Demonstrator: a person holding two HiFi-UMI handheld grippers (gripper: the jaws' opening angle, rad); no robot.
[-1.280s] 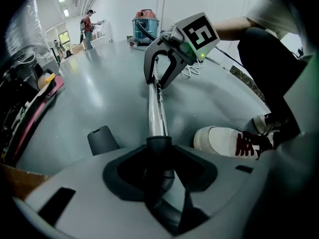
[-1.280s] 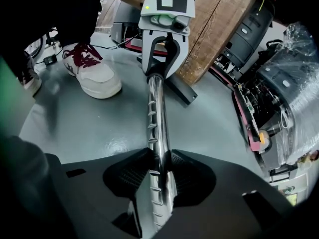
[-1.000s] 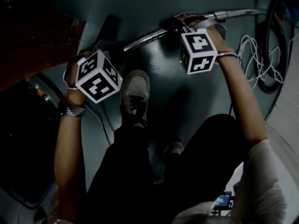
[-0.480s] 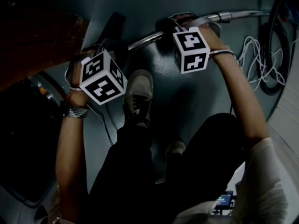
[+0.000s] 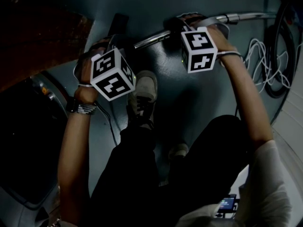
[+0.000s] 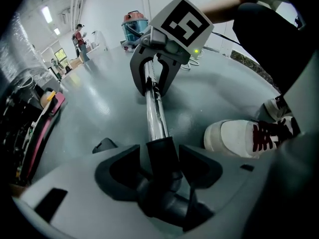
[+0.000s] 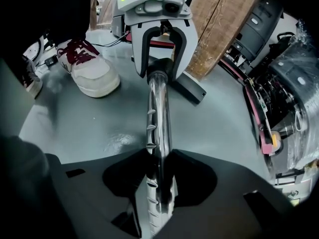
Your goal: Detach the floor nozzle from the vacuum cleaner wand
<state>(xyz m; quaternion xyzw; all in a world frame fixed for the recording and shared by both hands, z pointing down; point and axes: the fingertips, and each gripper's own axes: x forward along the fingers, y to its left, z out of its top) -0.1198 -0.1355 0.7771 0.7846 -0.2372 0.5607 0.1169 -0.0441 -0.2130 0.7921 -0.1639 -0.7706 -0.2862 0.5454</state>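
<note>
A chrome wand (image 7: 158, 113) lies low over the grey floor and ends in a black collar (image 6: 160, 156). Beyond it sits the black floor nozzle (image 7: 192, 91), which in the head view shows as a dark bar (image 5: 118, 23). My left gripper (image 6: 159, 158) straddles the collar; its jaws are opening and a thin gap shows on each side. My right gripper (image 7: 160, 169) is shut on the chrome tube further along. In the head view both marker cubes sit over the wand (image 5: 151, 38), hiding the jaws.
The person's white shoe (image 5: 142, 94) stands on the floor just beside the wand's nozzle end. White cables (image 5: 255, 51) and a black hose (image 5: 278, 60) lie at the right. A wooden crate (image 7: 224, 24) and dark machines (image 7: 279, 88) stand beyond the nozzle.
In the head view my left gripper has shifted right and slightly up, closer to the wand's end. The right gripper stays in about the same place on the tube.
</note>
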